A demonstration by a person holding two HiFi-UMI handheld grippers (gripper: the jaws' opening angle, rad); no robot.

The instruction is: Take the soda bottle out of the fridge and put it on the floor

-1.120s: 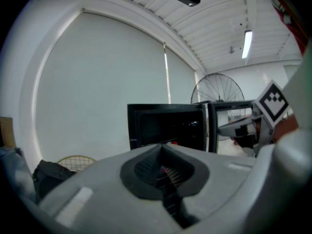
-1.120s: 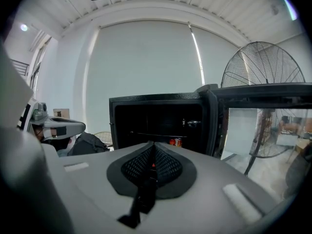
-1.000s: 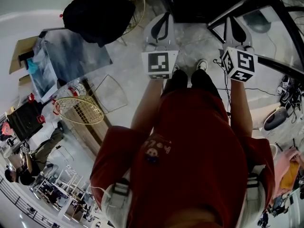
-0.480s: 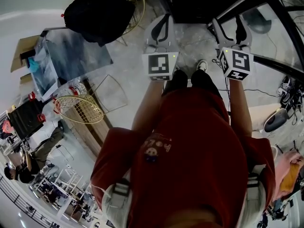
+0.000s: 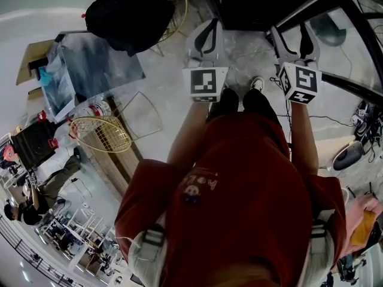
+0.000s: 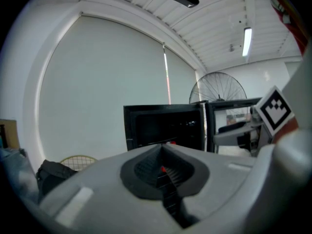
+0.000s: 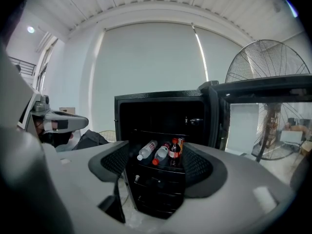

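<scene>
The black fridge (image 7: 165, 130) stands open in front of me. On its shelf the soda bottle (image 7: 174, 153) is upright, dark with a red cap and red label, beside two clear water bottles (image 7: 153, 151) lying down. My right gripper (image 7: 157, 164) points at that shelf from a distance; its jaws are opening and nothing is between them. My left gripper (image 6: 163, 172) is shut and empty, also aimed at the fridge (image 6: 165, 126). In the head view the left gripper (image 5: 206, 31) and the right gripper (image 5: 293, 34) are held side by side before the dark fridge (image 5: 257, 8).
The fridge door (image 7: 263, 89) hangs open to the right, with a large standing fan (image 7: 273, 67) behind it. A black bag (image 5: 128, 17) rests on a wire chair at the left, near a glass table (image 5: 90, 64) and a gold wire chair (image 5: 102, 137). Cables and shoes (image 5: 347, 151) lie at the right.
The right gripper's jaws have spread from shut to wide apart. Both grippers have shifted slightly right in the head view; the left one stays shut.
</scene>
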